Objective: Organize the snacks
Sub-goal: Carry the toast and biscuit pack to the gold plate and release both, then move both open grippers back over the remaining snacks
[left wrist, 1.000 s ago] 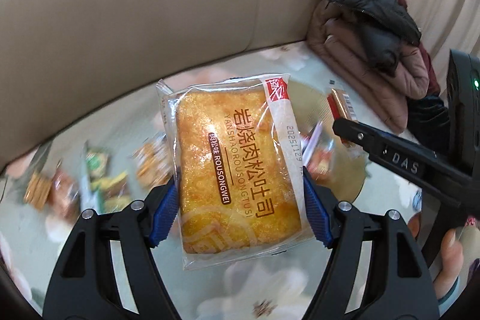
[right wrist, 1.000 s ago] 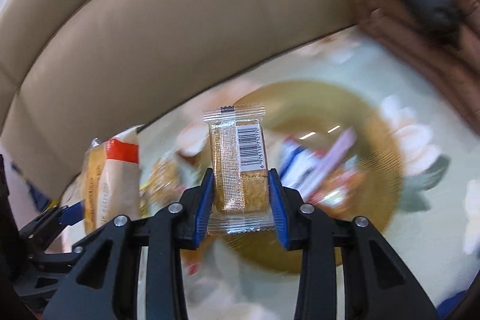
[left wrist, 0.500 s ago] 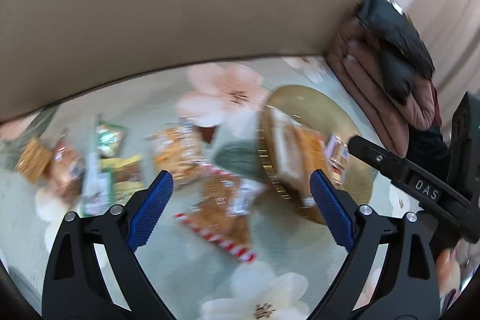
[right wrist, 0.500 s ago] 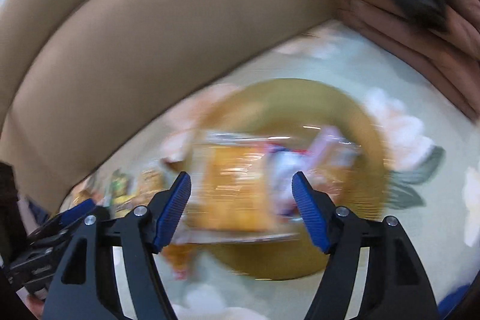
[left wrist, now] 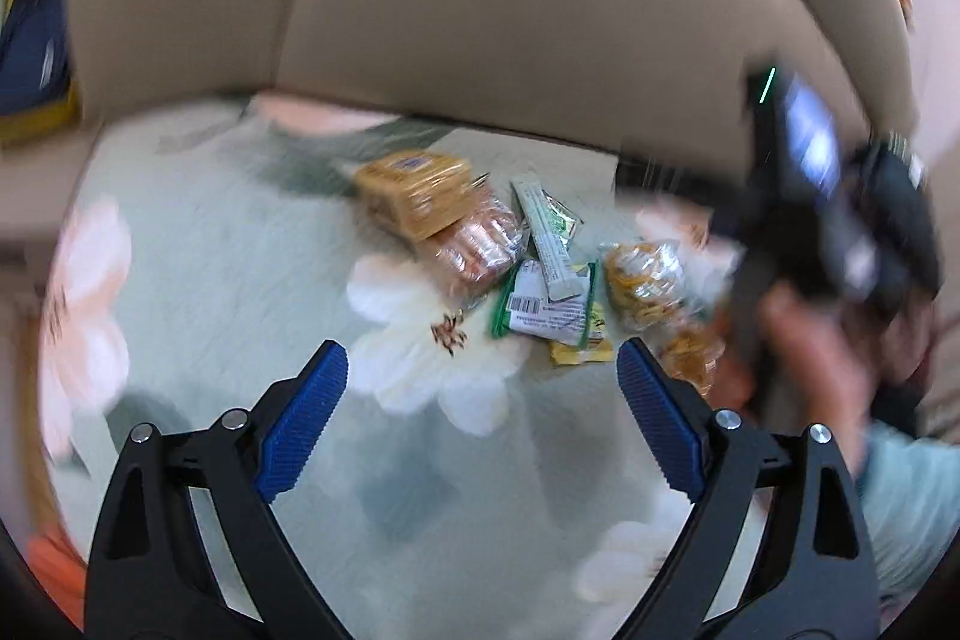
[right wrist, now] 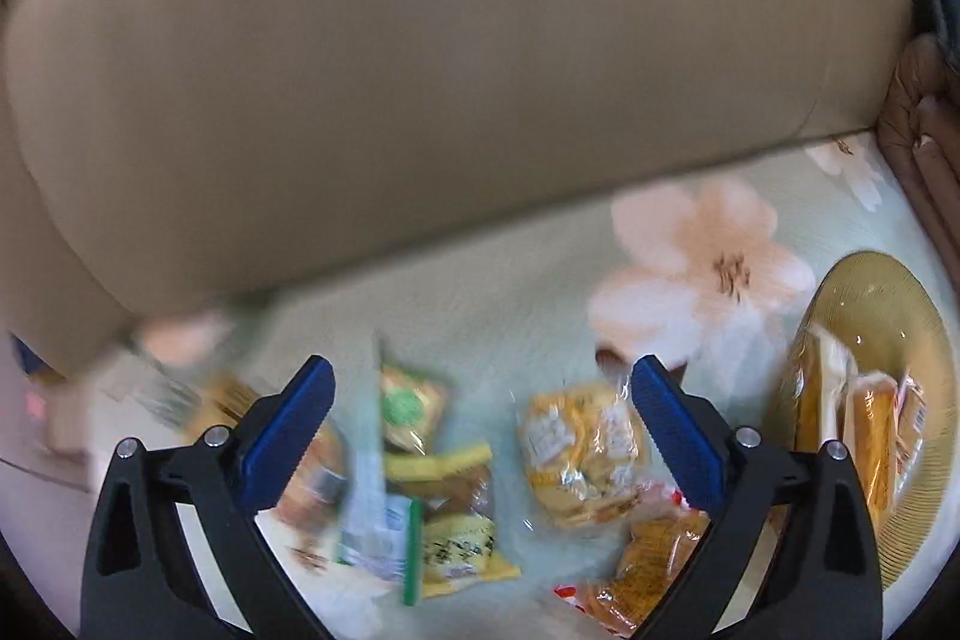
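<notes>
Both tools spread wide, nothing held. Left tool (left wrist: 483, 382) hovers above loose heap of wrapped snacks (left wrist: 528, 268) on pale green floral sofa cover (left wrist: 198, 268). Right tool (right wrist: 483, 403) hangs over same scatter, clear bag of yellow crackers (right wrist: 579, 454) between its blue pads. Amber ribbed glass plate (right wrist: 864, 292) at far right carries several orange-wrapped bread packs (right wrist: 864, 430), likely collection point. Remaining packets well apart from plate, apparently awaiting pickup. Beige leather sofa back (right wrist: 450, 70) behind.
</notes>
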The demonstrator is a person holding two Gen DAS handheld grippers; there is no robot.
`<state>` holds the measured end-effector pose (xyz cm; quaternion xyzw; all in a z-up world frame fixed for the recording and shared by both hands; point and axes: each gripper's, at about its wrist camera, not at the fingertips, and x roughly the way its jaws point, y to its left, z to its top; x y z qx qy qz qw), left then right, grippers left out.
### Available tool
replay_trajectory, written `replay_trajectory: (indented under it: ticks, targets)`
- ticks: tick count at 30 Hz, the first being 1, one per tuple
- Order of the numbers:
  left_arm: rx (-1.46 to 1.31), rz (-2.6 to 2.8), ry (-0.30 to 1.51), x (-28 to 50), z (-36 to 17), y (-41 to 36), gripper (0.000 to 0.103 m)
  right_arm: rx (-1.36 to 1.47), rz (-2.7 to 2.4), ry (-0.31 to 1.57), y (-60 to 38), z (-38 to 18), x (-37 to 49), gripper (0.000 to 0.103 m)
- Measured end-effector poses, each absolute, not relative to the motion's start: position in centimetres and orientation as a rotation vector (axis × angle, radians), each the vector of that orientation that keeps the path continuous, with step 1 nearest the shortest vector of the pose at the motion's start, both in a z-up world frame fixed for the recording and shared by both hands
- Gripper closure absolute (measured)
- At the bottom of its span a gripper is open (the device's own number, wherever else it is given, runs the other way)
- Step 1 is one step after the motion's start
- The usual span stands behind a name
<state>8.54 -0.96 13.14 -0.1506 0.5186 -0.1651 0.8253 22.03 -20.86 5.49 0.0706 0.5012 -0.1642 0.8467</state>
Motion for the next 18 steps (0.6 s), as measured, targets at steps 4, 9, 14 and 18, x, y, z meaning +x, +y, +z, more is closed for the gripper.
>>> replay_trajectory:
  ticks: [4, 9, 14, 18]
  targets:
    - [-0.257, -0.346, 1.072, 7.4, 14.9, -0.5, 0.012, 0.171, -0.596, 1.203, -21.9, 2.2, 19.9, 0.005]
    - [-0.112, -0.283, 0.973, 3.3, 16.2, -1.5, 0.011, 0.311, -0.543, 1.227, -20.8, -0.4, 17.2, 0.005]
    - [-0.062, -0.301, 0.935, -1.4, 19.1, -3.0, 0.011, 0.428, -0.439, 1.133, -22.4, 1.8, 8.9, 0.005]
    - [-0.035, -0.312, 0.886, -4.1, 22.8, -3.5, 0.010, 0.560, -0.366, 1.153, -26.1, 2.6, 2.3, 0.005]
